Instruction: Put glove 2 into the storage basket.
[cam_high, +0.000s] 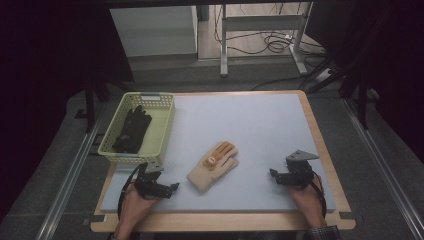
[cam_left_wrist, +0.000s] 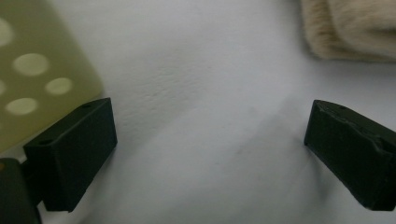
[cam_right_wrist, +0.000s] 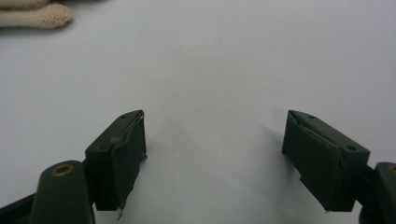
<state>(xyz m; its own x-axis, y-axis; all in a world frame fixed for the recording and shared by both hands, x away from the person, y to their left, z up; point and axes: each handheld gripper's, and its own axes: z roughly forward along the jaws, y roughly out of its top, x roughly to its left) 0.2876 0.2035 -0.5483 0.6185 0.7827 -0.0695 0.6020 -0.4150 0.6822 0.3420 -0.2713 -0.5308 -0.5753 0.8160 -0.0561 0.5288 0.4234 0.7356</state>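
The whole layout is given by the high view: a beige glove (cam_high: 214, 166) lies flat near the middle of the worktop (cam_high: 260, 130), its cuff toward the person and its fingers pointing away and to the right, with orange patches on the fingers. A pale green basket (cam_high: 116, 150) stands at the worktop's left edge, and a black glove (cam_high: 132, 129) is seen lying inside it. None of that is given whole by the gripper views. In the left gripper view, the fuzzy cuff of the beige glove (cam_left_wrist: 355, 28) is caught at the upper right, and a wall of the basket (cam_left_wrist: 42, 70) with its round holes at the upper left. In the right gripper view, knitted fingertips of the beige glove (cam_right_wrist: 35, 15) are seen at the upper left corner. The left tongs (cam_high: 174, 187) are held low at the near left, just beside the glove's cuff and apart from it; their jaws are spread wide with bare worktop between them (cam_left_wrist: 210, 140). The right tongs (cam_high: 273, 173) are held at the near right, well apart from the glove's fingers; their jaws are likewise released, with nothing between them (cam_right_wrist: 212, 154). The glove lies between the two tongs and is touched by neither.
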